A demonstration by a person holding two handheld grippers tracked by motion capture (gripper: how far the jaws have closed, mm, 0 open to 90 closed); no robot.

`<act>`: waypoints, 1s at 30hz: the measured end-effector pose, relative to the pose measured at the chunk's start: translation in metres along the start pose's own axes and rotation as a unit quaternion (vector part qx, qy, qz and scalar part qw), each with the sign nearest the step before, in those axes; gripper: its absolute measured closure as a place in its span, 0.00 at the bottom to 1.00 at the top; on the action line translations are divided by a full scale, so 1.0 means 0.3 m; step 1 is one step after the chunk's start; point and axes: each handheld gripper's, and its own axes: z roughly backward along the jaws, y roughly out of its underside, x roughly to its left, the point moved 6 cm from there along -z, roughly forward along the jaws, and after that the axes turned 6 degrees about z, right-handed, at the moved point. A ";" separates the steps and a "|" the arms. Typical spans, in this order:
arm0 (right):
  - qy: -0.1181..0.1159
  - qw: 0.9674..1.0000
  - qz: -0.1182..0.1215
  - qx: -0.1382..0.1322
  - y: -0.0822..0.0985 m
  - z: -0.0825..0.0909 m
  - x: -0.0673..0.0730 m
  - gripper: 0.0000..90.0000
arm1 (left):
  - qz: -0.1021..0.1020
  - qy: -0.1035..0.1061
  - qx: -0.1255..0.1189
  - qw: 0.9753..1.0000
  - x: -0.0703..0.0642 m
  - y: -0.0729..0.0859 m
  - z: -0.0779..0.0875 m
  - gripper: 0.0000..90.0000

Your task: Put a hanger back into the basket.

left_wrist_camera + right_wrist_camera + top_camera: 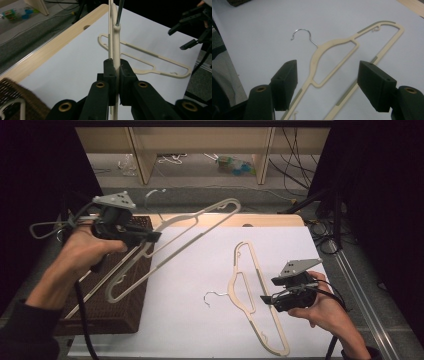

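cream plastic hanger (190,227) pinched at its neck between the fingers (110,72) of the left gripper (150,236), held tilted in the air over the wicker basket (127,300) and the white worktop (200,270). second cream hanger (252,295) flat on the worktop, wire hook to the left. right gripper (266,299) just beside it, fingers (287,80) spread, pressing nothing.
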 end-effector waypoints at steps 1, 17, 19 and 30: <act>0.001 1.000 0.005 -0.002 0.002 -0.004 -0.002 0.37 | 0.005 -0.008 -0.002 1.000 0.021 0.006 0.017 0.96; -0.001 1.000 -0.002 -0.005 0.022 -0.015 0.001 0.33 | 0.086 -0.087 -0.017 0.992 0.350 0.242 0.161 0.96; 0.002 1.000 0.004 -0.011 0.026 -0.020 -0.002 0.33 | 0.090 -0.091 -0.023 0.992 0.384 0.271 0.172 0.96; -0.003 1.000 0.002 -0.006 0.036 -0.020 -0.002 0.32 | 0.121 -0.106 -0.017 0.987 0.501 0.395 0.191 0.96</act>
